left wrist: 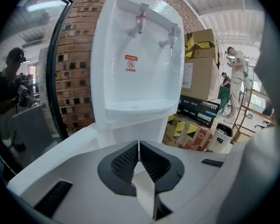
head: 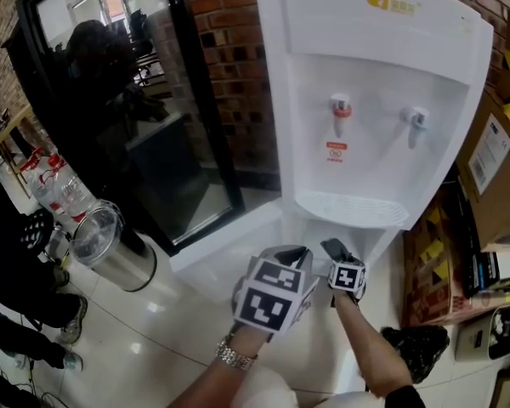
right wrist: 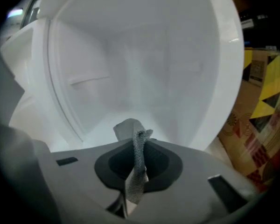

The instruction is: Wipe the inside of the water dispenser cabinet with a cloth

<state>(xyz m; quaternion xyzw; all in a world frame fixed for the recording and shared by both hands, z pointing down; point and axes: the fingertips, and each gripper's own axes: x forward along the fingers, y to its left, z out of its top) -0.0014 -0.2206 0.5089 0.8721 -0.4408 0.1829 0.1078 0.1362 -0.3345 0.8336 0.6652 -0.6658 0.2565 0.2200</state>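
Observation:
The white water dispenser [head: 374, 100] stands against a brick wall, its lower cabinet door [head: 229, 245] swung open to the left. My right gripper [right wrist: 139, 139] is at the cabinet mouth and points into the bare white inside [right wrist: 140, 69]. It is shut on a grey mesh cloth [right wrist: 137, 169], whose pale folded end pokes out past the tips. In the head view the right gripper [head: 335, 252] sits just under the drip tray. Beside it on the left, my left gripper [head: 293, 257] is outside the cabinet. Its jaws [left wrist: 138, 146] are shut and face the dispenser's front and taps.
A black-framed glass door [head: 153, 126] stands left of the dispenser, with a steel bin [head: 110, 245] on the floor before it. Cardboard boxes [head: 493, 151] are stacked at the right, a black bag [head: 421, 347] below them. A person [left wrist: 235, 78] stands far right.

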